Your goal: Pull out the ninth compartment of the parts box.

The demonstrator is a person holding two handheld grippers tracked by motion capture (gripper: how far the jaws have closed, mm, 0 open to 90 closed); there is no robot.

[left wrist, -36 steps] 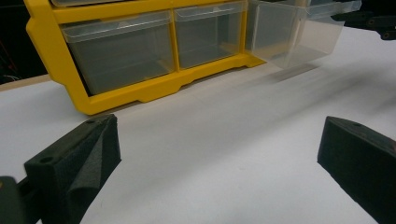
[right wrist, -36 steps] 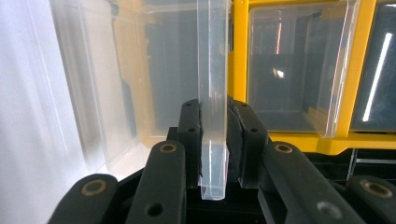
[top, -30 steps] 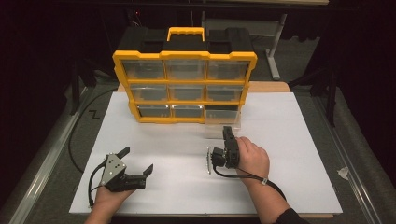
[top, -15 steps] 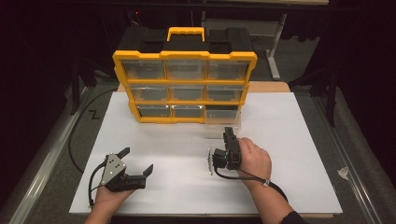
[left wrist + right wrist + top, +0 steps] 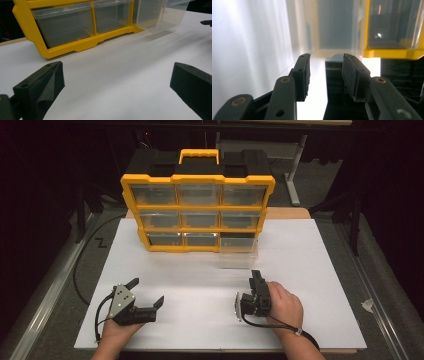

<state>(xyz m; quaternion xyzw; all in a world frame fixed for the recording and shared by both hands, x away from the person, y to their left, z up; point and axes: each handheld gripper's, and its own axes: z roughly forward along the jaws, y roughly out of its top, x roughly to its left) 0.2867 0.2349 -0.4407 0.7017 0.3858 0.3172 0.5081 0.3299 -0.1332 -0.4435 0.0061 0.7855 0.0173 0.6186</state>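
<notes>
Clear drawer [image 5: 236,251] pulled from organizer's [image 5: 197,212] bottom right: light, stiff, slippery; grip its front rim. Right tongs [image 5: 256,279] narrowly parted, left tongs [image 5: 146,292] spread.

Organizer [image 5: 197,179] glossy yellow plastic w/ clear drawers; table [image 5: 310,265] matt white.

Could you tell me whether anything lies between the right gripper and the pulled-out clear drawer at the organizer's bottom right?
Nothing visible does: only bare white table separates the right gripper from the clear drawer.
</notes>
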